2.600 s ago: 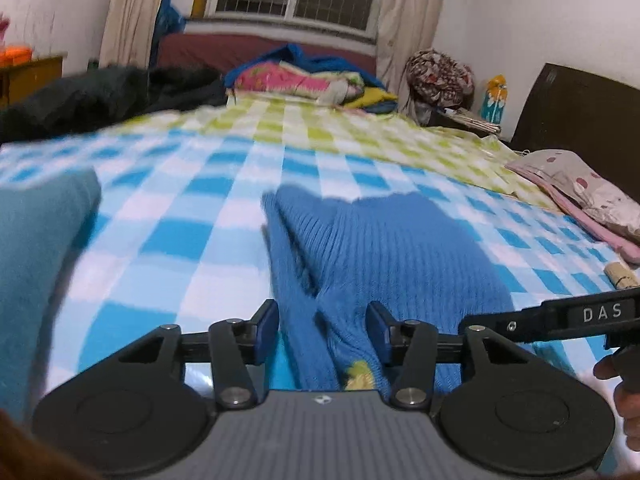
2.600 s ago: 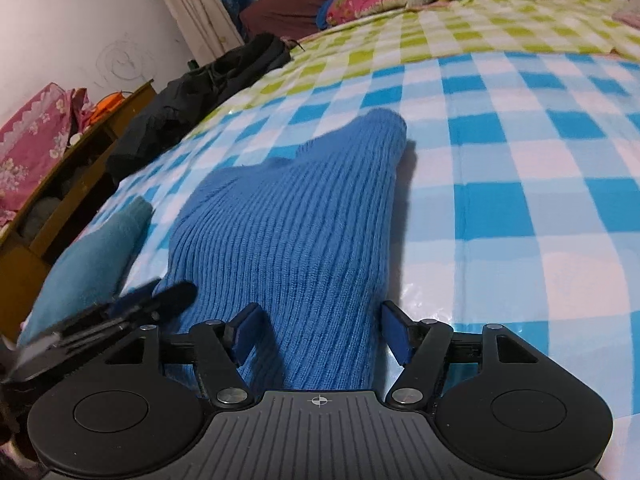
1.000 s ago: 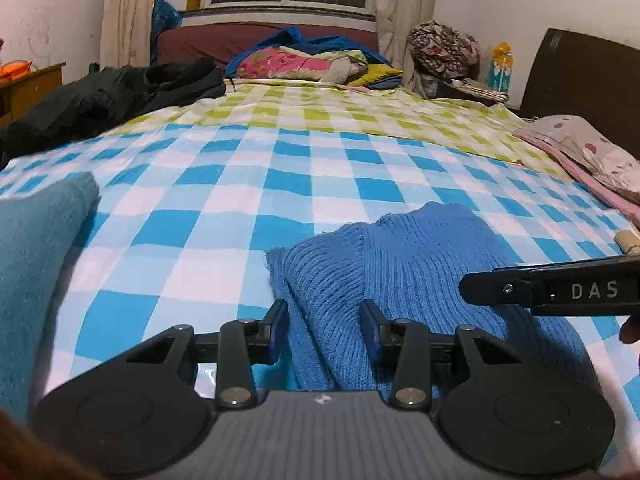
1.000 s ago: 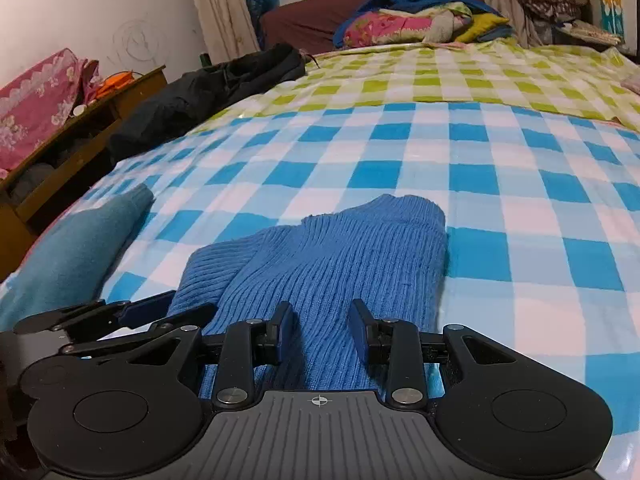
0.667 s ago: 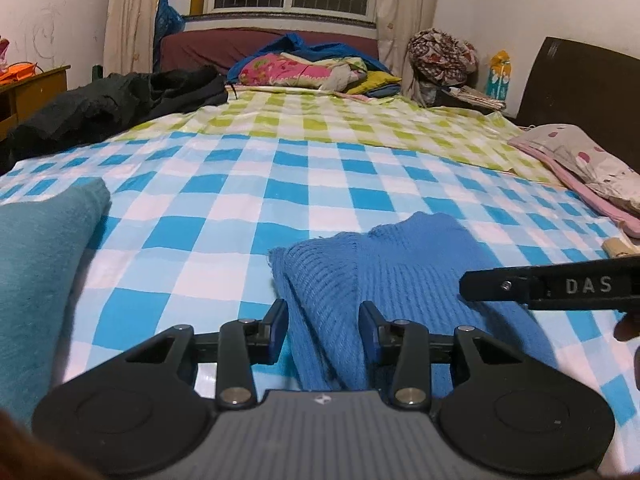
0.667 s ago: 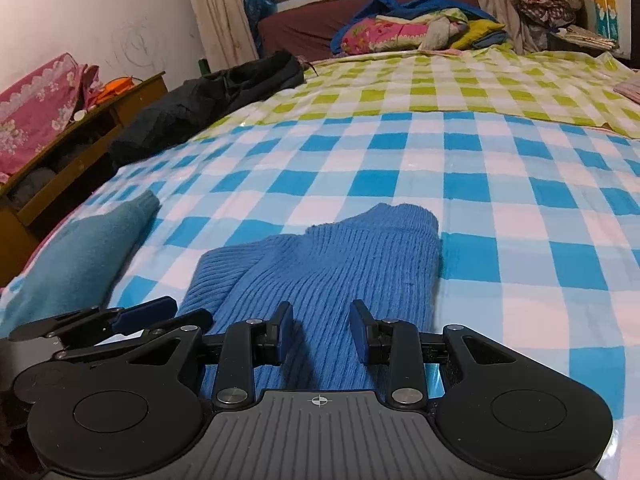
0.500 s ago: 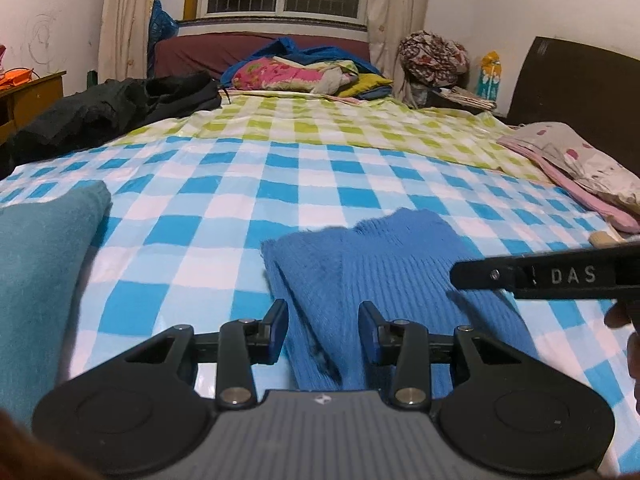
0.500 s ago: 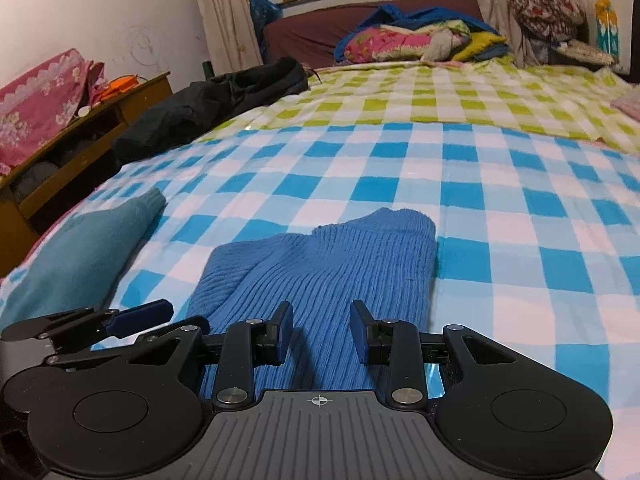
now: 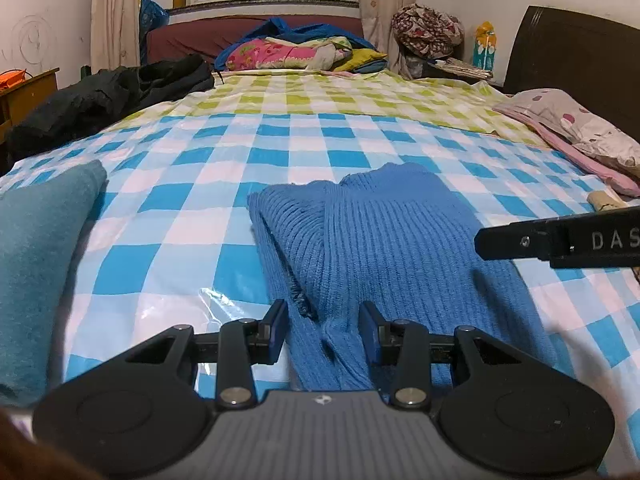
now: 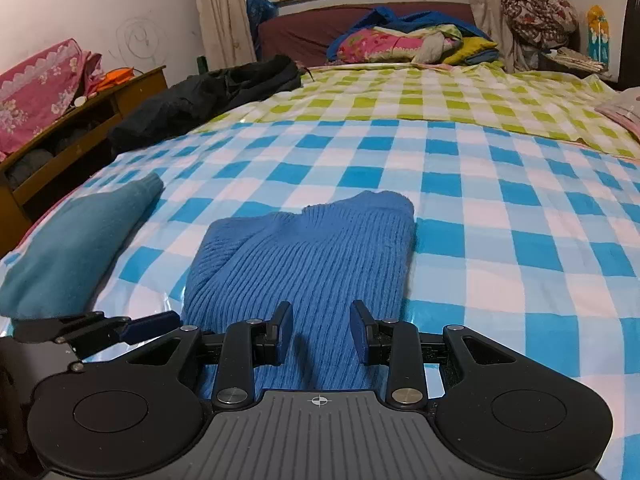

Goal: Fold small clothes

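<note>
left gripper point(image 9: 323, 330) — fingers part-spread, angled down | right gripper point(image 10: 319, 331) — fingers part-spread, angled down

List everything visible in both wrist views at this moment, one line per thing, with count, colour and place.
knit sweater: one, blue, near edge of bed, between both grippers' fingers
folded garment: one, teal, left of the sweater
checked cover: one, blue-white near, green-white far, over the bed
dark jacket: one, black, far left bed edge
bedding pile: one, pink, blue, yellow, far end
pillow: one, pale spotted, right side
left gripper: black, over sweater's left part
right gripper: black, over sweater's right part
</note>
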Available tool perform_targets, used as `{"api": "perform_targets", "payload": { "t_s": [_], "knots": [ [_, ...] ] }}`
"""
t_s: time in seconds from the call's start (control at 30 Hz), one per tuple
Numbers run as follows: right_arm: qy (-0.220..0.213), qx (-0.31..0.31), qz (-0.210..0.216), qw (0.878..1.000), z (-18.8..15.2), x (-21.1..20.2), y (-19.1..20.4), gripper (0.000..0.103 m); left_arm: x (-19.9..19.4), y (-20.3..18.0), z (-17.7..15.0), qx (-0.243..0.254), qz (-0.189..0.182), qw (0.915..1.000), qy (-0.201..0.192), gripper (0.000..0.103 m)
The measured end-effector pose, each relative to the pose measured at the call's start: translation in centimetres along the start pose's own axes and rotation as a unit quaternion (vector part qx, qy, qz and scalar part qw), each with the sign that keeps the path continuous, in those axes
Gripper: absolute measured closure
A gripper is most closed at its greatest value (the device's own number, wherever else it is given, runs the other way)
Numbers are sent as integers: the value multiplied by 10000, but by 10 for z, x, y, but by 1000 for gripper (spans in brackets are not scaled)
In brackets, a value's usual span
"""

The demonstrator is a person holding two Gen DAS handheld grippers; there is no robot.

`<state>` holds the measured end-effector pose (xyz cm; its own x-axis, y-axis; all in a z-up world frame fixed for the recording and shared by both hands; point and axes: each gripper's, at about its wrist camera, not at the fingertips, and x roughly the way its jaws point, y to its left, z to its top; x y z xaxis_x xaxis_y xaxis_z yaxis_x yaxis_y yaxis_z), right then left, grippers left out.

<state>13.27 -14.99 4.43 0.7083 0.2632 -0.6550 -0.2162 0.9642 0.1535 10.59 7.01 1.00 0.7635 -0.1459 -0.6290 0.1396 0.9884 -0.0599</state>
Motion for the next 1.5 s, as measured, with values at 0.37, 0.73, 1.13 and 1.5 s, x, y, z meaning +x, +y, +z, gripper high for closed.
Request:
{"api": "perform_targets", "payload": {
  "t_s": [0.37,0.73,1.13,1.5],
  "knots": [
    [219,-35,-105,9997,-24,-5,3,71,-4,-7,-15,115,17,9997,200,58],
    [317,-83,-229,9992,-37,-5,7,71,-1,-5,-20,121,92,9995,267,57],
    [349,-119,-298,9989,-45,-6,7,69,-4,-2,-22,55,115,9997,227,53],
    [360,-210,-368,9985,-51,-6,10,65,-7,-3,-23,68,134,9996,248,53]
  ]
}}
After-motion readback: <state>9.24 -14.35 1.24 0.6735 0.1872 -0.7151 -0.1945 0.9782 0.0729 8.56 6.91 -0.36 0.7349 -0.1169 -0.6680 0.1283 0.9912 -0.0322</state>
